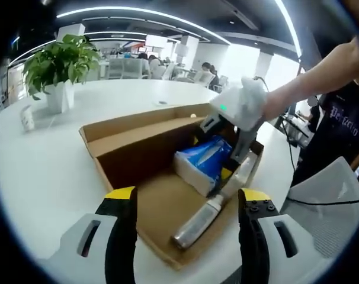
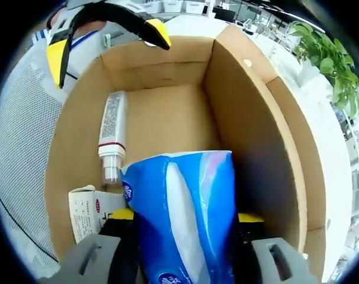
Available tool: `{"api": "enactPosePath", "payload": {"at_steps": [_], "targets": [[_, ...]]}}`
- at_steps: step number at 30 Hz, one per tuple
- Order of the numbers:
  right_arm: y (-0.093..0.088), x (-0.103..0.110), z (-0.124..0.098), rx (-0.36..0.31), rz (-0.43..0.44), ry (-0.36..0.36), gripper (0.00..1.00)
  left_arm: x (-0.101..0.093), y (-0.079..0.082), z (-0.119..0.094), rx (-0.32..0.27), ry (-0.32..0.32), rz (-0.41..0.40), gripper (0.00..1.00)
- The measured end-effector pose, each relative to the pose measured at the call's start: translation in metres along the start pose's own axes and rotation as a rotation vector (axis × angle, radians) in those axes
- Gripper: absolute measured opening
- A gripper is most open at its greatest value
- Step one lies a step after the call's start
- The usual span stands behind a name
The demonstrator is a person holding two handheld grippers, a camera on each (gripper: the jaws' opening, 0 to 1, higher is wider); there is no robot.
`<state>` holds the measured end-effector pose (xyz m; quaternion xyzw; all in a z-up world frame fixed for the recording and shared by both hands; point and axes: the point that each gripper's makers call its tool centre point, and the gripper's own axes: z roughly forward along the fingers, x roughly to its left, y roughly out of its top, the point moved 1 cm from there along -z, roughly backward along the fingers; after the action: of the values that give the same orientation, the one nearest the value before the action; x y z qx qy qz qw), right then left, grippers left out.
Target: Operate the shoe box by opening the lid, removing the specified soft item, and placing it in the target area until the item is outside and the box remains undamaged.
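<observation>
Right tool (image 2: 182, 220) down inside the open shoe box (image 2: 250, 112), jaws closed on either side of the blue tissue pack (image 2: 182, 207), clamped across its width. Soft, light, crinkly film; likely squashes and slips, so a mid-pack grip seems best. Pack low in the box near one end, beside a white tube (image 2: 112, 133) and a small carton (image 2: 87, 210). Left tool (image 1: 185, 228) spread wide, holding nothing, poised over the near box rim above the white counter (image 1: 43, 171).

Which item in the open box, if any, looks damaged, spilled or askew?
Nothing stands out. The cardboard box looks intact, the tube lies flat on its floor, and the right claw grips the blue tissue pack inside it.
</observation>
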<state>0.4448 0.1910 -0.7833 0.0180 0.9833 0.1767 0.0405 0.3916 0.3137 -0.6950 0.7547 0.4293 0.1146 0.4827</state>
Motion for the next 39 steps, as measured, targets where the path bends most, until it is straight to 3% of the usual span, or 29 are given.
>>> {"api": "enactPosePath", "payload": {"at_steps": [4,11,26,39], "targets": [[0.003,0.001,-0.004,-0.020,0.049,-0.025,0.51,0.002,0.001,-0.001,-0.006,0.001,-0.001,0.68],[0.010,0.003,-0.010,-0.043,0.062,-0.056,0.46,0.004,0.002,-0.003,-0.008,-0.004,0.002,0.67],[0.037,0.002,-0.039,-0.114,0.063,-0.120,0.45,0.008,0.004,-0.012,-0.019,-0.008,0.013,0.66],[0.047,0.003,-0.064,-0.178,0.103,-0.175,0.46,0.011,0.001,-0.022,-0.026,0.005,-0.004,0.66]]}}
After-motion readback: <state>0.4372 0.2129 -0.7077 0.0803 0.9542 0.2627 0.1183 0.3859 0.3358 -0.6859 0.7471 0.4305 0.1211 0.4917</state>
